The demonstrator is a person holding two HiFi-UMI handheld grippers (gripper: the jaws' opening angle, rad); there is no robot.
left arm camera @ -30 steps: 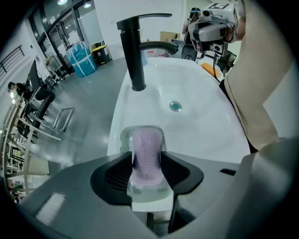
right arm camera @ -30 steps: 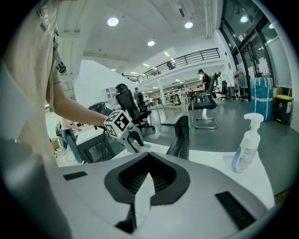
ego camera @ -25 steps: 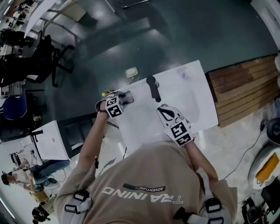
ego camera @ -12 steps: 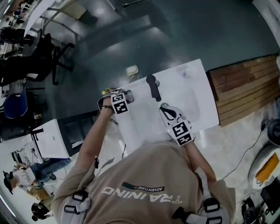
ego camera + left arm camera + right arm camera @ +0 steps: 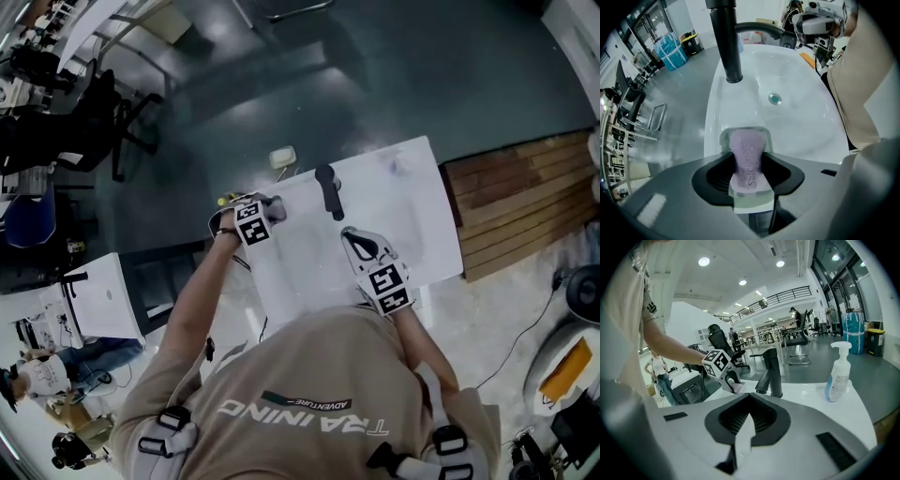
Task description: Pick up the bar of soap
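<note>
Left gripper (image 5: pixel 270 210): over the last 1 s it has edged a little toward the faucet (image 5: pixel 725 42) and settled at the left end of the sink (image 5: pixel 801 131), at about 8 o'clock from the faucet in the head view; the approach looks finished.

Tool state, left: the 2 jaws are part open and drawn in against both long flanks of the bar of soap (image 5: pixel 747 154); no gap shows on either side, so I judge the grip made or very nearly so.

Task item: the lilac bar lies lengthwise in its pale green soap dish (image 5: pixel 752 202), the dish rim showing past both ends; no lift is evident. From the bar, the faucet stands at 12 o'clock and the drain (image 5: pixel 775 98) at 1 o'clock in the left gripper view.

Right gripper (image 5: pixel 746 427): almost where it was 1 s ago, near the front edge at about 5 o'clock from the faucet; jaws drawn together with only a thin pale sliver between, holding nothing. A soap dispenser (image 5: pixel 838 373) stands at 3 o'clock in its view, well apart.

Finding: positioning done, lift outstanding; a straight upward pull seems called for; the bar may slip, or the dish may rise with it.
</note>
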